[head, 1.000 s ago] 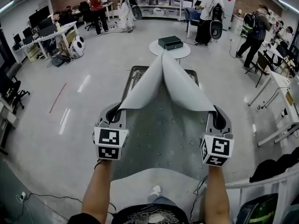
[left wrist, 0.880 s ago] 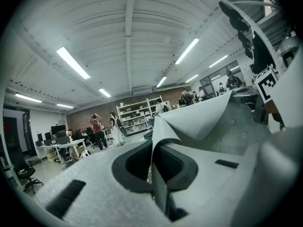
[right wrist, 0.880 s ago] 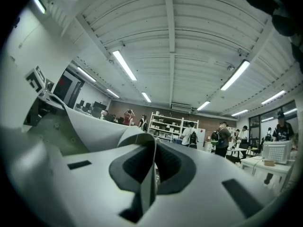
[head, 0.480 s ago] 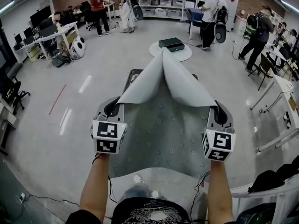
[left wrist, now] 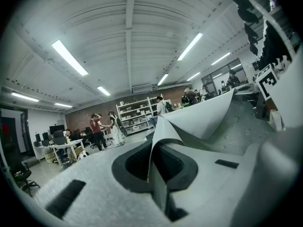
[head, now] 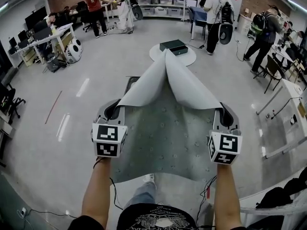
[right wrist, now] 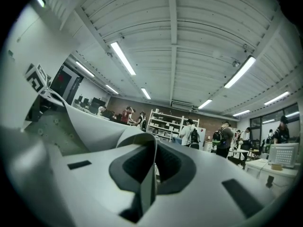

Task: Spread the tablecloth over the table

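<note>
The patterned tablecloth [head: 163, 138] is laid along the narrow worktop [head: 130, 86] and hangs off its near end. Two corners are lifted, plain underside up, one clenched in the left claw [head: 114, 111] and the other in the right claw [head: 224, 117]. The raised fold hides the worktop's far end. A round white table [head: 186, 58] carrying a dark box [head: 173, 45] is seen beyond, with people farther off.

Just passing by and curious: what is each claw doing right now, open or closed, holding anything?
Left claw: closed on one corner of the tablecloth.
Right claw: closed on its other corner.
</note>
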Available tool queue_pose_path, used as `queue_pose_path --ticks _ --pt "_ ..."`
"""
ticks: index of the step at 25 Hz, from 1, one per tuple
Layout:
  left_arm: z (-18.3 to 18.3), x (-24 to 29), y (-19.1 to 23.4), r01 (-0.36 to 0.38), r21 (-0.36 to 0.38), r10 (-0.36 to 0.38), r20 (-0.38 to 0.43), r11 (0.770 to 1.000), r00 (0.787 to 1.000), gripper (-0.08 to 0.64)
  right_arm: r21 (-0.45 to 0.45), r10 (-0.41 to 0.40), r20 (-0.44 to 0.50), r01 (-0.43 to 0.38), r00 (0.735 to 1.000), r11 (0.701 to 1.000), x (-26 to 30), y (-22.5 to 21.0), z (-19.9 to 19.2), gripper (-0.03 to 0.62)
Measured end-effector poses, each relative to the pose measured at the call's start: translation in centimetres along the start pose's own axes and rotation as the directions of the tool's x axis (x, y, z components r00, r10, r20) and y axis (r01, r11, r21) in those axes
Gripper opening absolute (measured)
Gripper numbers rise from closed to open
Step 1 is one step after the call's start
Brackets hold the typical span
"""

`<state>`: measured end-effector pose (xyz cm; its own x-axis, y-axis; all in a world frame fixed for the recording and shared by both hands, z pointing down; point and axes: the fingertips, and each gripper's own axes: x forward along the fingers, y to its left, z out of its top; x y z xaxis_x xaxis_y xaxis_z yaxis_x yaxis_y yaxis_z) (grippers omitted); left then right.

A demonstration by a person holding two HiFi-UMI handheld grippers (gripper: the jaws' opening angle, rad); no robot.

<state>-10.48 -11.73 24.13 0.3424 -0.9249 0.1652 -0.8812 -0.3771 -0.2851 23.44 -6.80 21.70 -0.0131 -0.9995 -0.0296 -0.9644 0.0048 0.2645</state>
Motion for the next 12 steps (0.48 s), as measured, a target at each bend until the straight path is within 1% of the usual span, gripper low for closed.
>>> queue_pose_path --ticks 6,12 --pt "-1.3 6.8 3.1 0.019 -0.019 -0.020 -0.033 1.000 0.999 0.009 -0.016 -0.018 -0.052 0.017 0.999 1.000 7.0 0.1 -1.2 0.006" --pt "-3.2 13.6 6.0 0.035 -0.035 -0.038 -0.075 0.999 0.996 0.009 -0.023 -0.038 -0.118 0.036 0.992 0.999 13.3 0.0 -3.5 0.006"
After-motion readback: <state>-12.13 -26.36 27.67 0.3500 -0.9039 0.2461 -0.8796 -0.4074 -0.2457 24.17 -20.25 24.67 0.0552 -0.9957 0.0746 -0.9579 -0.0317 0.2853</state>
